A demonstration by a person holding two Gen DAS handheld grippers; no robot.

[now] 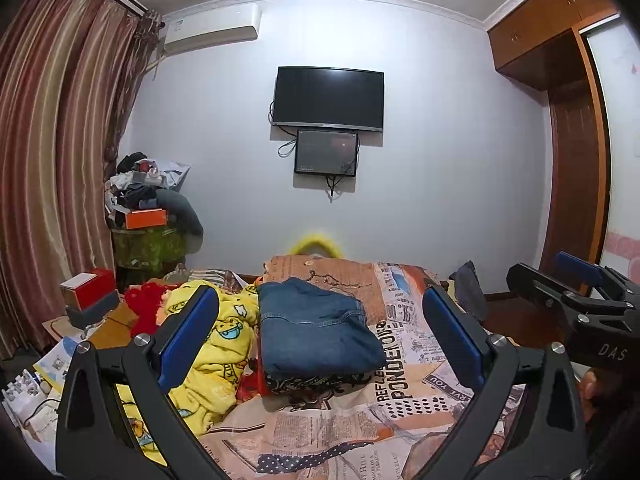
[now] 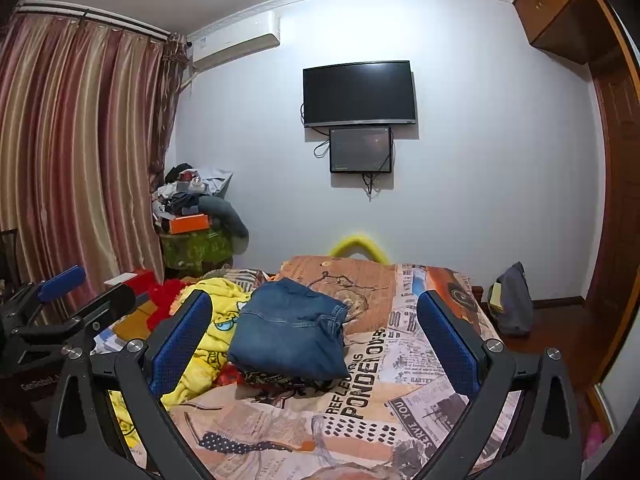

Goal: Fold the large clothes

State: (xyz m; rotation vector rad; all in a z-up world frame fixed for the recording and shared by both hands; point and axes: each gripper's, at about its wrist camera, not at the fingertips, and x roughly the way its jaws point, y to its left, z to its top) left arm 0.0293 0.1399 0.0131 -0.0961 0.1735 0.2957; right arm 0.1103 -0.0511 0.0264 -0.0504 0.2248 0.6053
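Folded blue jeans lie on top of a folded black patterned garment on the bed with a newspaper-print cover. The jeans also show in the right wrist view. My left gripper is open and empty, held above the bed short of the stack. My right gripper is open and empty too, at about the same distance. Each gripper shows at the edge of the other's view, the right gripper to the right and the left gripper to the left.
A crumpled yellow cartoon blanket and a red fluffy item lie left of the stack. A cluttered side table with boxes stands at the left by the curtains. A grey bag sits right of the bed, near the wardrobe.
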